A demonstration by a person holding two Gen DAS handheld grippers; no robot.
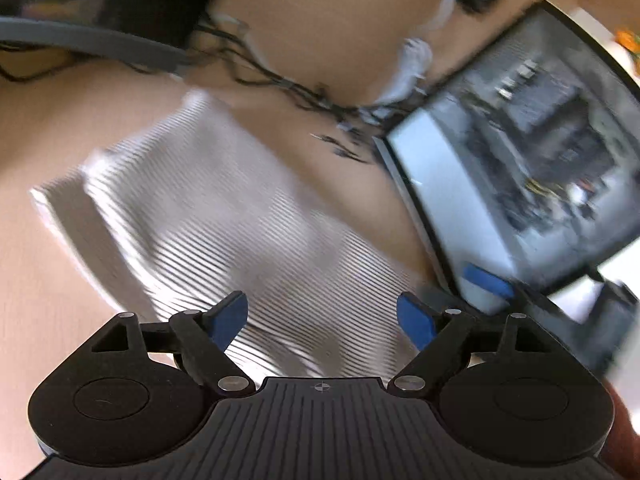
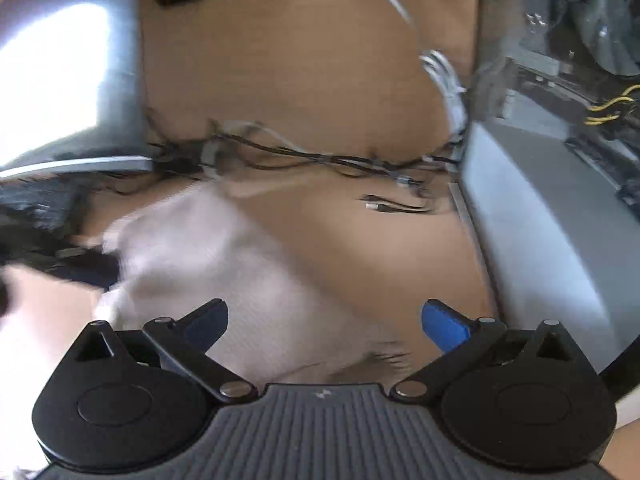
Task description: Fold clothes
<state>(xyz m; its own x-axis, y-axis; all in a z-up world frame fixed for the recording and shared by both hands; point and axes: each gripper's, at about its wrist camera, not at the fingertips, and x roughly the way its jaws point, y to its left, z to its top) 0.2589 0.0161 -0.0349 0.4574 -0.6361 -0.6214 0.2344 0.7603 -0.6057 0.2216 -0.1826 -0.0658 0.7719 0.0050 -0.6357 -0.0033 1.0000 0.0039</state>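
Grippers hang above a tan table [image 1: 48, 280], both pointing forward and down at a striped white garment [image 1: 224, 216]. Left gripper [image 1: 322, 316] has its blue-padded fingers [image 1: 228, 316] spread wide with nothing between them; the folded cloth lies flat on the table directly beneath and ahead of the gap, apart from the pads. Right gripper [image 2: 324, 322] likewise stands wide open and empty, its fingers [image 2: 446, 326] framing the near edge of the same garment [image 2: 192, 248], which shows here as a blurred pale heap stretching away to the left. A tangle of black cables [image 2: 304, 158] runs across the table beyond the cloth. A computer case [image 1: 532, 152] with a clear side panel stands to the right of the garment. Both views are smeared, and no label or writing is legible anywhere.
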